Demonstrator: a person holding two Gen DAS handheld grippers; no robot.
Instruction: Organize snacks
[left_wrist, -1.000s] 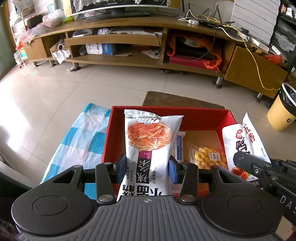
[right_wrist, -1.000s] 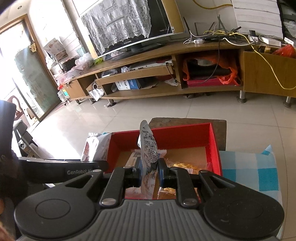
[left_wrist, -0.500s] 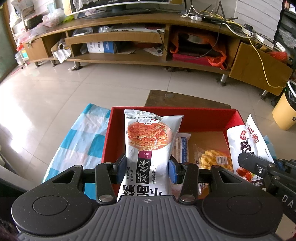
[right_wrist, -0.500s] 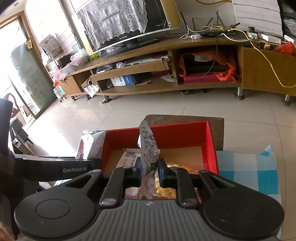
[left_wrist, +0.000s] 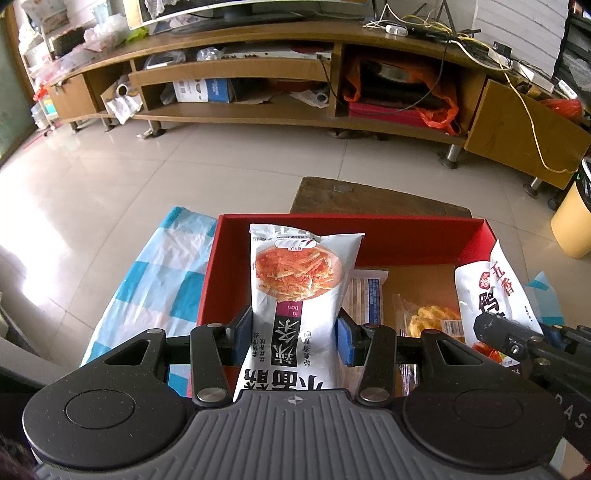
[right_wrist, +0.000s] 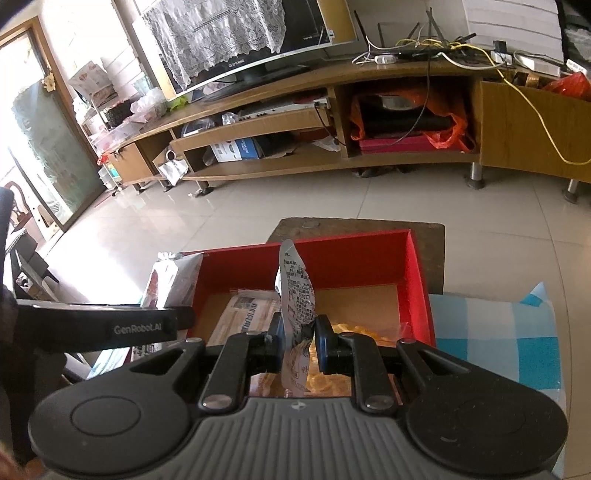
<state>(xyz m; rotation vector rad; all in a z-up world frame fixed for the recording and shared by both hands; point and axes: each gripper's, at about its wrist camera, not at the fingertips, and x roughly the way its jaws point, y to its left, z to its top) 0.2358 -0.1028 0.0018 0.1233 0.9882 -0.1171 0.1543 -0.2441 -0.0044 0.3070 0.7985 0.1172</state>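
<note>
L gripper (left_wrist: 293, 334) has its blue pads clamped on both sides of a white snack bag (left_wrist: 299, 295), held upright over the near-left part of the red box (left_wrist: 406, 236). The bag shows an orange strip-snack photo, a small "HOT" tag near the top and large black Chinese characters lower down, upside down to the cam. R gripper (right_wrist: 300, 341) has its jaws pressed nearly together, pinching a second white bag (right_wrist: 297, 295) edge-on; its back panel is covered in fine print too small to read. In the L wrist view that same bag (left_wrist: 491, 288) shows red Chinese characters and hangs at the box's right edge. Inside the box, on the cardboard floor: a yellow ring-snack pack (left_wrist: 428, 314) w/ barcode and a flat striped pack (left_wrist: 365, 291). "GenRobot.AI" is printed on the L gripper's body in the R wrist view. The box sits on a blue-white checked cloth (left_wrist: 162, 273).
</note>
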